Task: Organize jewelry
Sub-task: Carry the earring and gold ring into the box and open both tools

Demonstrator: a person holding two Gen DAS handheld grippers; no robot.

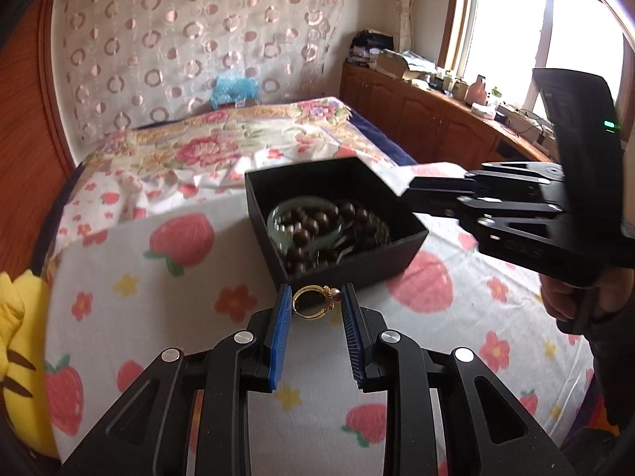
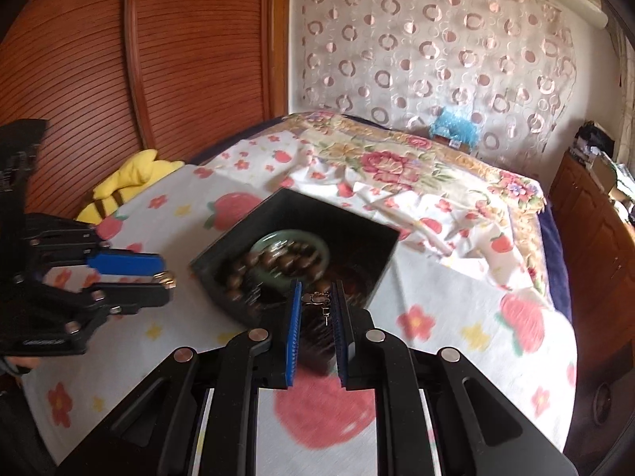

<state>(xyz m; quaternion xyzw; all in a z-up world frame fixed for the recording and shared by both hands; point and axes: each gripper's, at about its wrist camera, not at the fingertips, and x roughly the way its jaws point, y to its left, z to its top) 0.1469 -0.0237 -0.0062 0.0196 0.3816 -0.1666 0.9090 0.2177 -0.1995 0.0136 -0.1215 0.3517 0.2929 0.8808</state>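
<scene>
A black open box (image 1: 357, 256) (image 2: 222, 254) sits on the strawberry-print sheet. It holds a green jade bangle (image 1: 278, 220) (image 2: 293, 238) and dark brown bead strings (image 1: 317, 222) (image 2: 278, 261). My left gripper (image 1: 315, 301) is shut on a gold ring (image 1: 313, 302) with a dark stone, just in front of the box; it also shows in the right wrist view (image 2: 164, 277). My right gripper (image 2: 316, 297) is shut on a small silver chain piece (image 2: 317, 299) with a hanging charm, above the box's near corner. In the left wrist view its fingertips (image 1: 412, 188) reach over the box's right rim.
A yellow striped plush toy (image 1: 20, 357) (image 2: 127, 182) lies at the bed's left edge. A floral quilt (image 1: 222, 146) (image 2: 397, 166) covers the far half of the bed. A wooden cabinet (image 1: 436, 119) with clutter stands under the window on the right.
</scene>
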